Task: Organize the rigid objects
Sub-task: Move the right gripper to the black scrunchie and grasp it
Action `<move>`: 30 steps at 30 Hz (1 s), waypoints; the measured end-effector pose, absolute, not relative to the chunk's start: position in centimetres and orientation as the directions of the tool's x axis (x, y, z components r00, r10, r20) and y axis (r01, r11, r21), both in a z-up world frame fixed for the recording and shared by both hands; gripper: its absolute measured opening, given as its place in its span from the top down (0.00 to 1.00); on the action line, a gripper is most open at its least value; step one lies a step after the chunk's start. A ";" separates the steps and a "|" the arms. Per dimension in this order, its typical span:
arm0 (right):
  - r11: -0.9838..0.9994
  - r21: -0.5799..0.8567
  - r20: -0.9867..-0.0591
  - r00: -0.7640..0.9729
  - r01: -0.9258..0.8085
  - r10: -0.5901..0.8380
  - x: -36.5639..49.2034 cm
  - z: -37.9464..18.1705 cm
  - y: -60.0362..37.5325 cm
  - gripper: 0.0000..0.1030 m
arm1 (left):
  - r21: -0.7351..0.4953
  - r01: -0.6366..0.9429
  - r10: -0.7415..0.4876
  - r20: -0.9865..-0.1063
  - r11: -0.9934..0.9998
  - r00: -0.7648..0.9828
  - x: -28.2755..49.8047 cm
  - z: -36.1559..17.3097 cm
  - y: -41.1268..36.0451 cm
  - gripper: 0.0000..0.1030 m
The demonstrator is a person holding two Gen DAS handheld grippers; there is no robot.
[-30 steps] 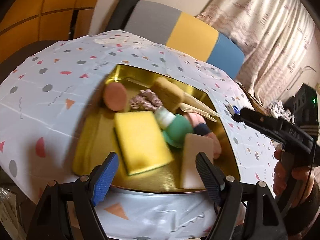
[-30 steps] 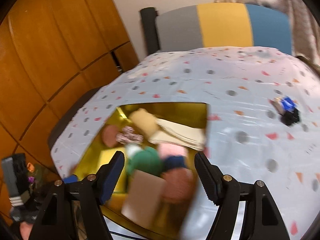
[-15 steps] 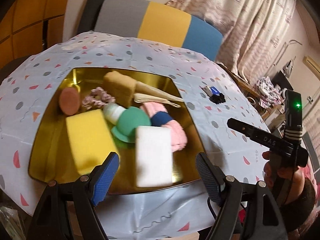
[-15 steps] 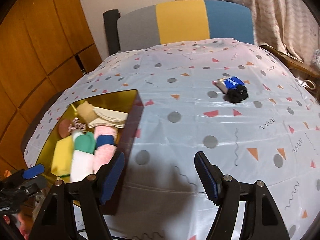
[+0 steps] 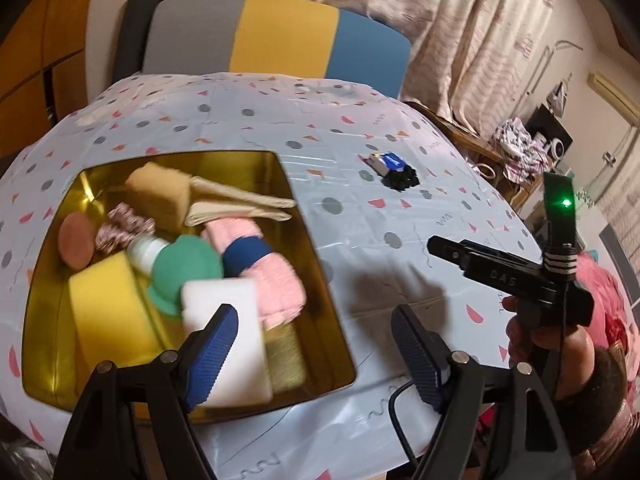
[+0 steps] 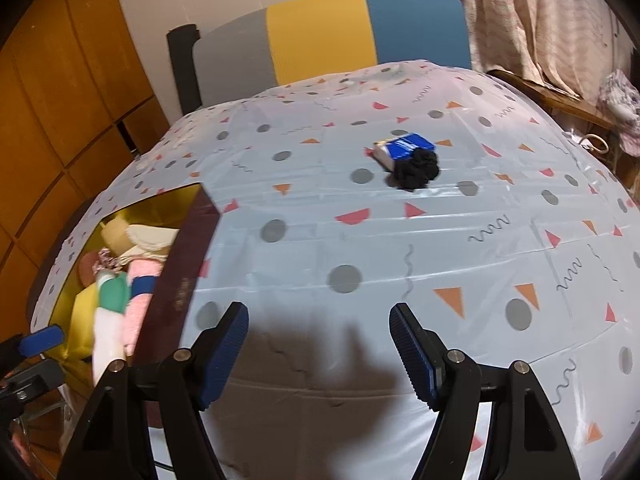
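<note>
A gold tray (image 5: 298, 200) holds a yellow sponge (image 5: 106, 316), a white sponge block (image 5: 232, 344), a green-capped bottle (image 5: 186, 268), a pink rolled towel (image 5: 276, 280), a beige sponge (image 5: 160, 192), a folded cloth and a scrunchie. A small blue-and-white pack (image 6: 404, 148) and a black scrunchie (image 6: 418, 168) lie together on the tablecloth, far ahead of my right gripper (image 6: 319, 320). That gripper is open and empty over bare cloth. My left gripper (image 5: 313, 320) is open and empty, straddling the tray's right wall near the white block.
The table wears a pale cloth (image 6: 400, 240) with dots and triangles. A grey, yellow and blue chair back (image 5: 280, 40) stands at the far edge, wooden panels to the left, curtains and clutter to the right. A hand (image 5: 560, 344) holds the right gripper.
Both grippers have swung right. The left one went from over the tray's middle to its right wall. The right one left the tray and now hangs over open cloth. Jaws unchanged.
</note>
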State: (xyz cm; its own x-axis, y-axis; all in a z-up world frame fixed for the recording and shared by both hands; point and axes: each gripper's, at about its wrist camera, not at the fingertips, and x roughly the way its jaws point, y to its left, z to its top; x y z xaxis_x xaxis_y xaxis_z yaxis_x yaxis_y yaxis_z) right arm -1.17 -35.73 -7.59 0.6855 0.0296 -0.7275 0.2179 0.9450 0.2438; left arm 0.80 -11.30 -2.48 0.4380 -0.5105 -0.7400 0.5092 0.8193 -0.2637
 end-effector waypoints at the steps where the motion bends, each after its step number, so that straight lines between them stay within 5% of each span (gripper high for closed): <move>1: 0.944 0.238 -0.731 0.682 0.227 0.021 -1.0 -7.9 -36.4 0.27 | -0.258 0.517 -0.509 -0.743 0.817 0.434 0.8 -2.4 -11.9 0.23; 24: 0.914 0.188 -0.765 0.637 0.359 -0.093 14.5 -11.8 -49.4 0.22 | -0.232 0.553 -0.493 -0.779 0.800 0.388 3.8 -2.3 -18.4 0.23; 26: 0.913 0.185 -0.772 0.629 0.363 -0.094 15.5 -12.6 -49.6 0.26 | -0.229 0.541 -0.485 -0.780 0.809 0.396 4.2 -2.3 -18.1 0.23; 30: 0.923 0.167 -0.774 0.626 0.348 -0.096 16.1 -14.2 -49.9 0.52 | -0.242 0.531 -0.489 -0.780 0.812 0.391 4.7 -2.6 -18.3 0.23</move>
State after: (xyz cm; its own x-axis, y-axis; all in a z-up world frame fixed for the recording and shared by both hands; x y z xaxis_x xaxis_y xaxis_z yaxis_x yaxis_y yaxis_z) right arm 16.15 -49.85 -14.24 0.6258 -0.0956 -0.7741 0.3476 0.9226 0.1671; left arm 4.72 -18.32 -2.61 0.3910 -0.4887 -0.7799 0.5315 0.8117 -0.2422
